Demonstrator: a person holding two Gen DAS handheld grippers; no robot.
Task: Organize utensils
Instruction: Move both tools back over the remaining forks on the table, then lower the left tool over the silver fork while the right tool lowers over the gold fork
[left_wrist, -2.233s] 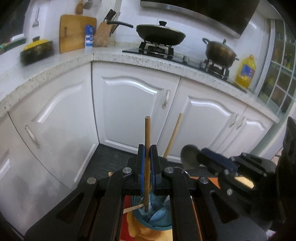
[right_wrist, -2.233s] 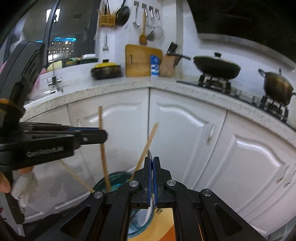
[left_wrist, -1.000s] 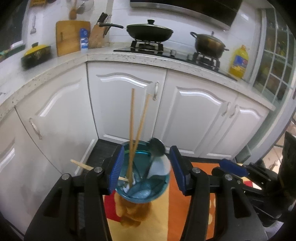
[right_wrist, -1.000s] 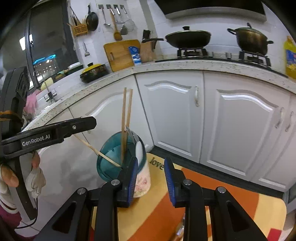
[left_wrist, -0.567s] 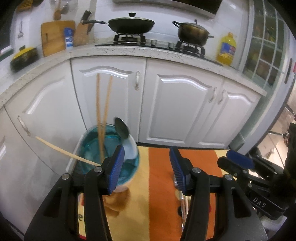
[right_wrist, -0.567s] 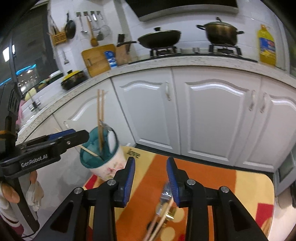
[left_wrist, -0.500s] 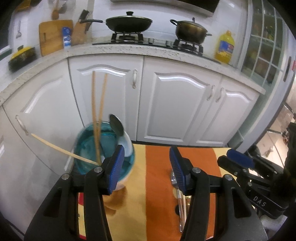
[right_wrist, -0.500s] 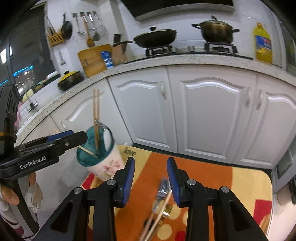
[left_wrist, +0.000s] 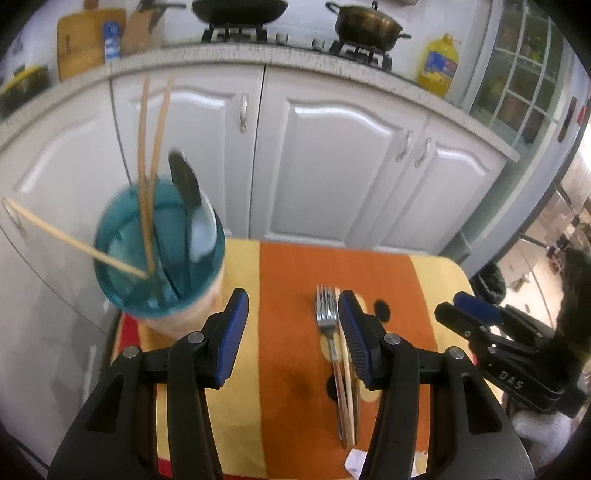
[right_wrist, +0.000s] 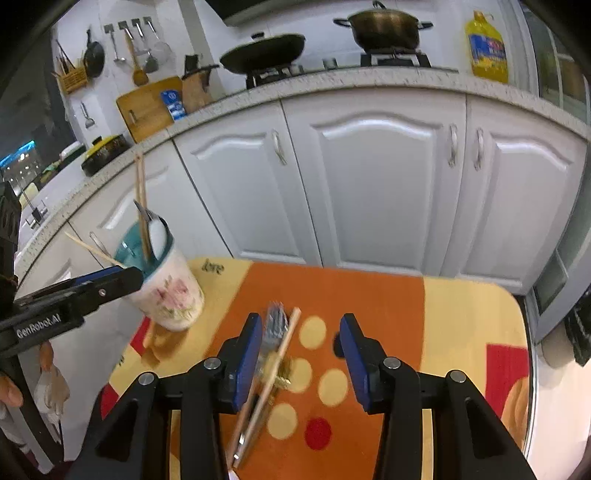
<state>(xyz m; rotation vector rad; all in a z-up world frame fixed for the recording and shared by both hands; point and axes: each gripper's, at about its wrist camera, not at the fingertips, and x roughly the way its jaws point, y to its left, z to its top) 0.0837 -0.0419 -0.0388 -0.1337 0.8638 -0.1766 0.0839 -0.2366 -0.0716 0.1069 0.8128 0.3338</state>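
A teal-lined floral holder cup (left_wrist: 159, 258) (right_wrist: 170, 291) stands at the left of the table, holding several chopsticks (left_wrist: 146, 173) and a spoon (left_wrist: 184, 184). A fork (left_wrist: 327, 321) (right_wrist: 275, 325) and a wooden chopstick (left_wrist: 347, 376) (right_wrist: 277, 362) lie together on the orange cloth. My left gripper (left_wrist: 293, 328) is open and empty, above the cloth between cup and fork. My right gripper (right_wrist: 301, 350) is open and empty, just right of the fork and chopstick.
The small table has an orange and yellow cloth (right_wrist: 369, 291) with dots. White cabinet doors (right_wrist: 369, 192) stand behind it, under a counter with a wok (right_wrist: 262, 55), a pot (right_wrist: 384, 22) and an oil bottle (right_wrist: 485, 48).
Both grippers let go of a chopstick and a spoon into the cup, opened, and pulled back and right. The fork and chopstick on the cloth have come into view.
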